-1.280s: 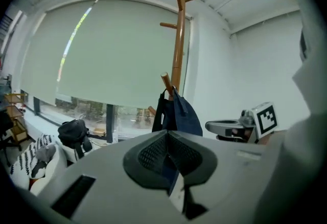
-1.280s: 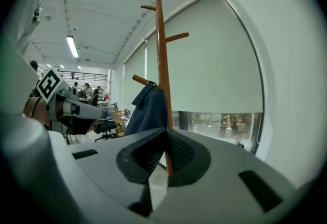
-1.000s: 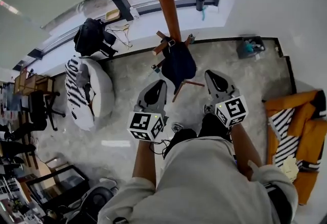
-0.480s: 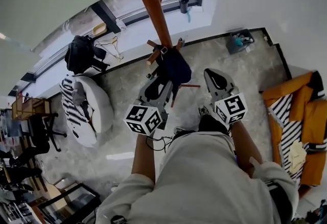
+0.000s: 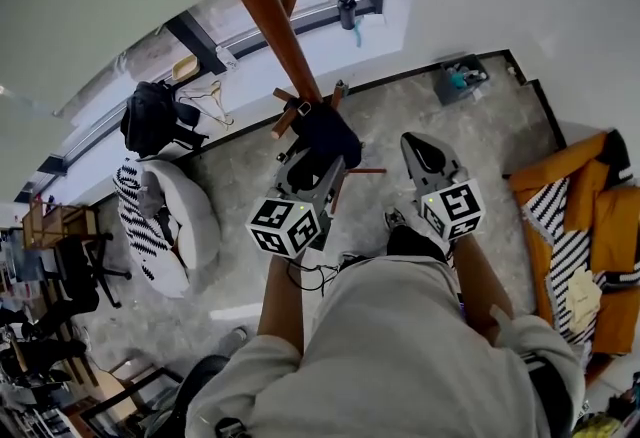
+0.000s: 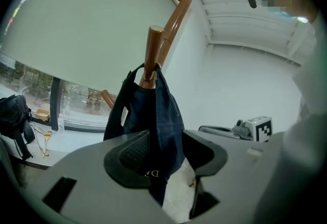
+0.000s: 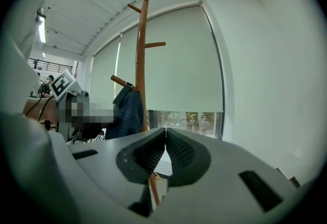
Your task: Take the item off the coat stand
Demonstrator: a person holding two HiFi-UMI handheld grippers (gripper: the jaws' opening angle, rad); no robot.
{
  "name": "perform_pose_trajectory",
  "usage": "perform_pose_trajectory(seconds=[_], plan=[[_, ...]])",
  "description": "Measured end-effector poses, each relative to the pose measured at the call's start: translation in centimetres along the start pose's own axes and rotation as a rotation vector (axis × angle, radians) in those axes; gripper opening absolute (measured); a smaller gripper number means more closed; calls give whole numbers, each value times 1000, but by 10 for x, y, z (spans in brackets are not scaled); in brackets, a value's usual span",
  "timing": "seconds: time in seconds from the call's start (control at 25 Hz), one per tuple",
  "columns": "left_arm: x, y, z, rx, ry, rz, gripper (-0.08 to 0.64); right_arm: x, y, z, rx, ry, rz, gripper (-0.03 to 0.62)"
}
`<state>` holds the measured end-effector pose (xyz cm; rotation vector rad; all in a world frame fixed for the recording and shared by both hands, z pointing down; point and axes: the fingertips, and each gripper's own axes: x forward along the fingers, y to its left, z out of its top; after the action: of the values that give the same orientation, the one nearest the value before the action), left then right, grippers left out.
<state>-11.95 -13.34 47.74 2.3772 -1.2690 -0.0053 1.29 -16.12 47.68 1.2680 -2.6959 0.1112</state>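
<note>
A dark blue bag (image 5: 322,131) hangs by its strap from a low peg (image 6: 152,54) of the wooden coat stand (image 5: 260,16). My left gripper (image 5: 316,166) is right at the bag. In the left gripper view the bag (image 6: 153,115) hangs down between the jaws of that gripper (image 6: 166,154), which are opening, and the pads stand apart from the cloth. My right gripper (image 5: 422,154) is held to the right of the stand, clear of the bag. Seen in its own view, the right gripper (image 7: 166,149) is shut with nothing in it; the stand (image 7: 141,64) and bag (image 7: 129,110) lie ahead to its left.
A white beanbag (image 5: 190,216) with a striped cloth lies on the floor at the left. A black backpack (image 5: 150,116) and hangers (image 5: 205,98) sit by the window. An orange sofa (image 5: 590,226) fills the right side. A small bin (image 5: 460,81) stands in the far corner.
My left gripper has moved forward up to the bag and its jaws have spread from shut to wide around it. The right gripper has barely moved.
</note>
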Motion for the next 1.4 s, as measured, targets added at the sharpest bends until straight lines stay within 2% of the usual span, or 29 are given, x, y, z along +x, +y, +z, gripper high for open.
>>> perform_pose_trajectory(seconds=[0.36,0.76,0.88,1.04,1.4], plan=[[21,-11,0,-1,3,-6,190,-1,-13,1,-4,1,21,6],[31,-10,1,35,-2,71,185,5,-20,0,-7,4,76,6],[30,-10,3,79,5,107,105,9,-21,1,-4,5,94,6],[30,-12,6,121,6,143,32,14,-23,2,-4,1,118,6],[29,-19,18,173,-9,182,28,23,-25,3,-7,-3,166,6]])
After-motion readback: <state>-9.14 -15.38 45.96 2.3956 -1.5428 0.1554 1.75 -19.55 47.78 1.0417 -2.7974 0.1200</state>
